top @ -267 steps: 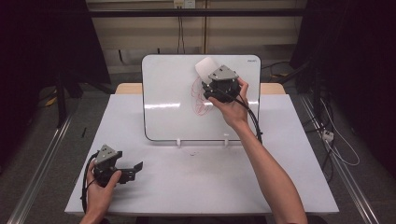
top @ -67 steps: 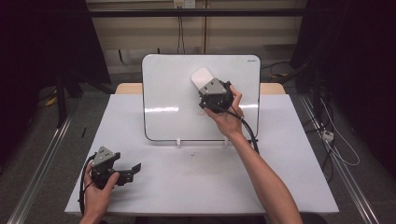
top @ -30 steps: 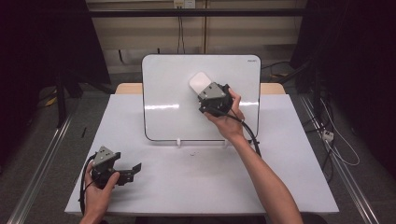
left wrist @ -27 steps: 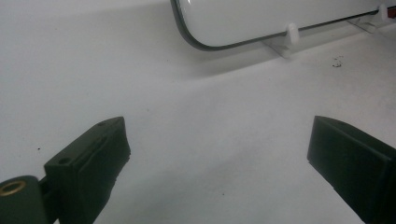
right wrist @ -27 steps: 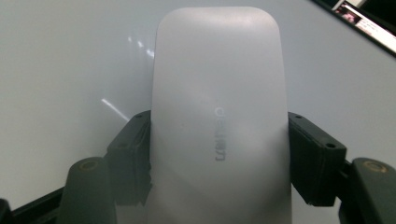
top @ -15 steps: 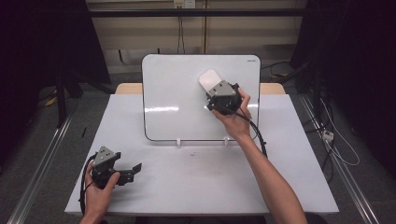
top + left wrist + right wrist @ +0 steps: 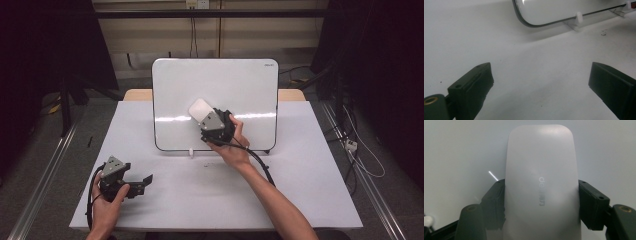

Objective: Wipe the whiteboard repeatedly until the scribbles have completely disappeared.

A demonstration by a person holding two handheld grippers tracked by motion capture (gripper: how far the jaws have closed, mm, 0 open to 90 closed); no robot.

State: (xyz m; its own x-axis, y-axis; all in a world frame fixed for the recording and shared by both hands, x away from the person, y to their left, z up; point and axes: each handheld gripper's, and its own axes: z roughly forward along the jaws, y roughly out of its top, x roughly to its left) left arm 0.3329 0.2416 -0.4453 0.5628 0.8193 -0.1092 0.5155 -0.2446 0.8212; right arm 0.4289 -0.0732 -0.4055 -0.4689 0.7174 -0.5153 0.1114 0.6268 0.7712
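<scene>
Eraser [image 7: 199,109] lengthwise up-left on whiteboard [image 7: 215,85]

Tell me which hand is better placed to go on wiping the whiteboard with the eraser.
The right. The right gripper is shut on the white eraser, pressed against the whiteboard. The left gripper rests open on the table, near its front left corner, short of the board and holding nothing.

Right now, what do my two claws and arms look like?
Both are black blocky units. The left claw and right claw each carry a grey three-cornered plate on top and trail a black cable. The jaws are matte black with small screw holes. The forearms are bare, with no sleeves in view.
</scene>
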